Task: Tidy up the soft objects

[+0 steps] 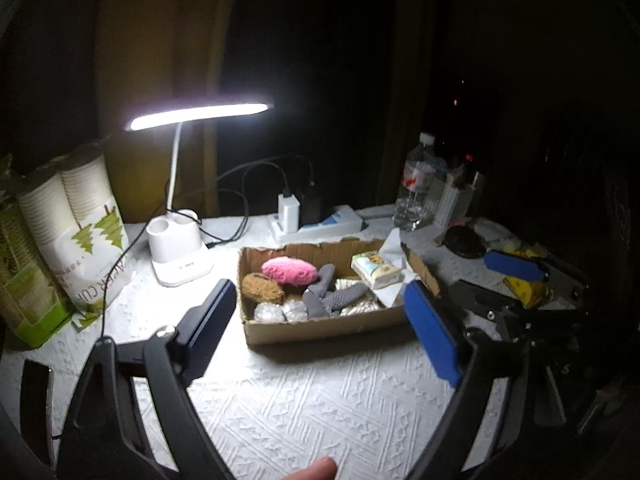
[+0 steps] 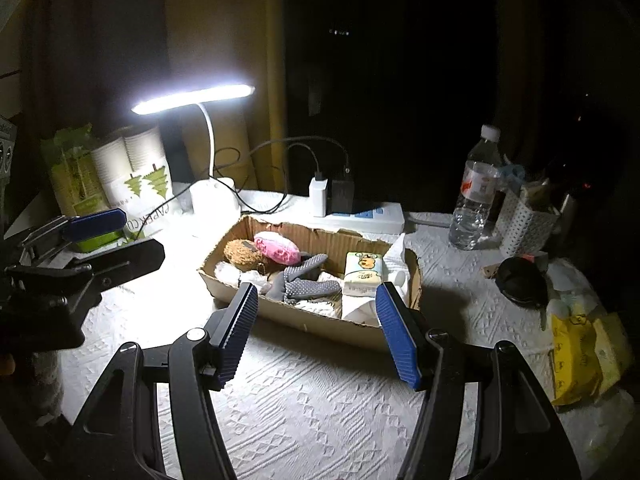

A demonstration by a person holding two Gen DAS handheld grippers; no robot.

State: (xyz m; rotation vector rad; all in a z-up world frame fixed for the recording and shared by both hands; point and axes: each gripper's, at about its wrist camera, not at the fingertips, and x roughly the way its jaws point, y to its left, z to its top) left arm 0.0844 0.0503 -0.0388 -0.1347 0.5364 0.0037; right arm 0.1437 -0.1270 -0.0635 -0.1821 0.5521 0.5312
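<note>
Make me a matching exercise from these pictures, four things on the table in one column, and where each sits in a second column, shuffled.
Things:
1. pink knitted toy
2. water bottle
3. desk lamp
4. yellow packet

Places:
A. standing behind the cardboard box, on its right
B. lying on the cloth at the far right edge
C. inside the cardboard box
D. standing left of the cardboard box

Pairs: 1-C, 2-A, 3-D, 4-B
</note>
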